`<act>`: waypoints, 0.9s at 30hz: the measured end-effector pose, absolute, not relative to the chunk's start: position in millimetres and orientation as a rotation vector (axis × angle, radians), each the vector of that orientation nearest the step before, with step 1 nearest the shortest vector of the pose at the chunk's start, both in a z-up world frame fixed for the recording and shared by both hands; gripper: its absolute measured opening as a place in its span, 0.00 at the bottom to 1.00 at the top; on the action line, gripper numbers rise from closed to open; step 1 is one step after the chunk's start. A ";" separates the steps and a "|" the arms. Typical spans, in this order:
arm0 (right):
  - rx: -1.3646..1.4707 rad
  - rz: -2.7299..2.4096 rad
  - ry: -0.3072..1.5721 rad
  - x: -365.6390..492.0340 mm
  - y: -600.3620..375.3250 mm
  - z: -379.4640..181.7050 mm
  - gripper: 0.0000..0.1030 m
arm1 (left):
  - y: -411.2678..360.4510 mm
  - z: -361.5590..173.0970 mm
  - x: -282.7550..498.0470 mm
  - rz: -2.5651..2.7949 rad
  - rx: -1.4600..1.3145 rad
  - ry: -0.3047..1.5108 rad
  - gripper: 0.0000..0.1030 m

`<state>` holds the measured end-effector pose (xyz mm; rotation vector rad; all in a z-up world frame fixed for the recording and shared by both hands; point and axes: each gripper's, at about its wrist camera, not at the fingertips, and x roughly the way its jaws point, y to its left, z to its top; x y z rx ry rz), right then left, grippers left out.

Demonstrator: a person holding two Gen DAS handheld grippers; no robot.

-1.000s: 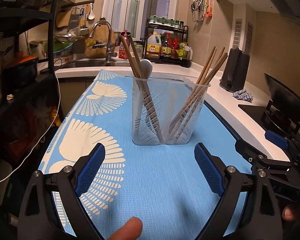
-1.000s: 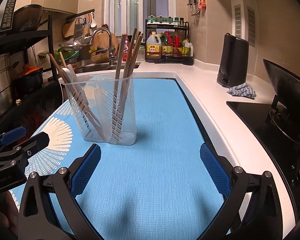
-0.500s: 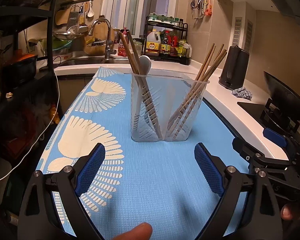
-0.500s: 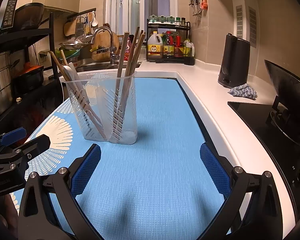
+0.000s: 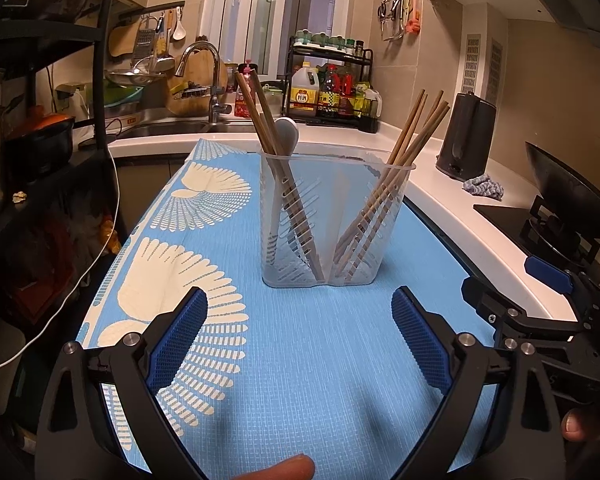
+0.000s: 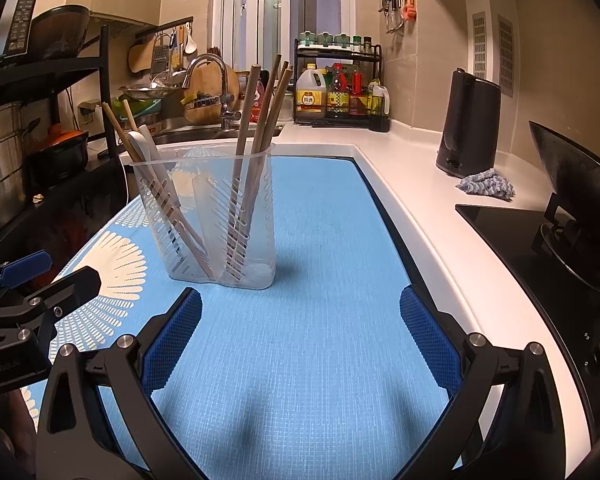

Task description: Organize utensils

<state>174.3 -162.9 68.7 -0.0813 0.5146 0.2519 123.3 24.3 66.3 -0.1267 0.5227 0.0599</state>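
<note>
Clear plastic holder [image 5: 332, 220] stands on the worktop's blue mat [image 5: 300, 360], chopsticks [image 5: 396, 160] and spoon [image 5: 286, 132] inside; my hand-held grippers, left [image 5: 299, 344] and right [image 6: 300, 344], have backed off, wide open, empty: sorting looks finished.

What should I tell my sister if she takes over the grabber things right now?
Left gripper: fingers open, empty, above the blue mat.
Right gripper: fingers open, empty, beside it.
The clear holder stands upright on the mat. Its left compartment holds chopsticks and a white spoon; its right compartment holds more chopsticks.
Done: all visible utensils are in the holder.
Left: nothing loose seen on the mat; probably just check and finish.
</note>
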 end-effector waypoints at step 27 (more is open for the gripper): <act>-0.082 0.254 0.514 174.3 -162.7 68.1 0.95 | 26.8 64.8 124.8 0.069 -0.123 0.537 0.93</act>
